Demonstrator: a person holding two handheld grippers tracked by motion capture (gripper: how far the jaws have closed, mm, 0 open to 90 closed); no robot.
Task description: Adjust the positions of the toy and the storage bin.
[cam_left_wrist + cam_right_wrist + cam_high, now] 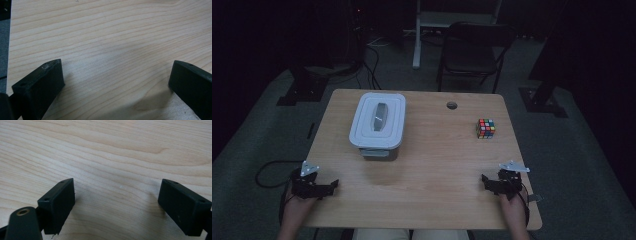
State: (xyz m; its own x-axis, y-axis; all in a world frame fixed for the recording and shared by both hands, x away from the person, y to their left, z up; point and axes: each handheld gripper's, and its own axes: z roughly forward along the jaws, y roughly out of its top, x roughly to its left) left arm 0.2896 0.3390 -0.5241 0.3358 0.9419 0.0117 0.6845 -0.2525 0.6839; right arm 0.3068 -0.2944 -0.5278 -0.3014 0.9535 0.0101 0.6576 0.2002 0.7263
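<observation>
Grippers first: we've got the left gripper [328, 186] parked at the near left corner of the table [437, 165] and the right gripper [488, 181] at the near right, both with jaws spread wide and nothing between them, just bare wood. Nearest stuff is well apart from us: a white lidded box [378, 124] on the far left half, and a colourful puzzle cube [485, 128] over on the far right.

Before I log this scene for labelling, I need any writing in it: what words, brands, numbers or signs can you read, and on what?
None can be read.
White lidded container: no label shows.
Colour cube: coloured squares, no print.
Wooden table: bare grain.
Left tool and right tool: plain black, no marks.
</observation>
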